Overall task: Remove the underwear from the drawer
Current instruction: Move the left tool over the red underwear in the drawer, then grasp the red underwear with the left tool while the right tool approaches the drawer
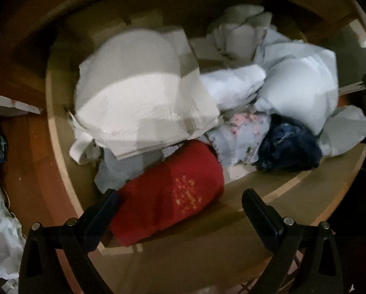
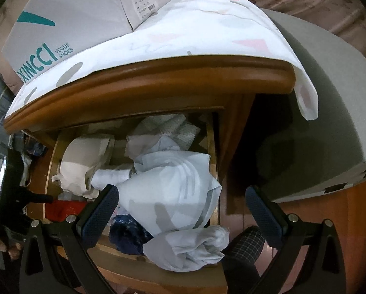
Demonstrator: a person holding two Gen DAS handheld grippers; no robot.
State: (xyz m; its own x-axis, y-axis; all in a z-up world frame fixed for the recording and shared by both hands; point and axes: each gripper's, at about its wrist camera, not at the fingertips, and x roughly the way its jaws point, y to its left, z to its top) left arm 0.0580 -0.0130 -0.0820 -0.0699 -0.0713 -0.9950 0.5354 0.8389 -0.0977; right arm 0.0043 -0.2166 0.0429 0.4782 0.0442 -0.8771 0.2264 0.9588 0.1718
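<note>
**Hovering over the open drawer with both grippers spread**

Holding my left gripper (image 1: 179,202) above the front of the drawer (image 1: 58,132), I keep its jaws wide apart, and they pinch nothing. Between the fingers I see a red roll (image 1: 168,196) with a gold print; I cannot tell if the left finger touches it. Just behind it lies a cream folded piece (image 1: 139,98), and beside that, to the right, a floral piece (image 1: 241,137) and a navy piece (image 1: 288,147). Pale blue cloth (image 1: 298,83) is heaped at the right side.

My right gripper (image 2: 181,204) is also spread and empty, above the drawer's right half. Under it is the big pale blue bundle (image 2: 173,191), and a knotted pale piece (image 2: 190,250) hangs over the front edge. The navy underwear (image 2: 129,237) sits near my left finger. At the far left of this view my other gripper (image 2: 33,197) reaches toward the red roll (image 2: 65,208), and my hand (image 2: 4,246) is low in the corner.

Above the drawer is the wooden top (image 2: 158,83), covered by a white cloth (image 2: 195,29) with a shoe box (image 2: 67,22) standing on it.
</note>
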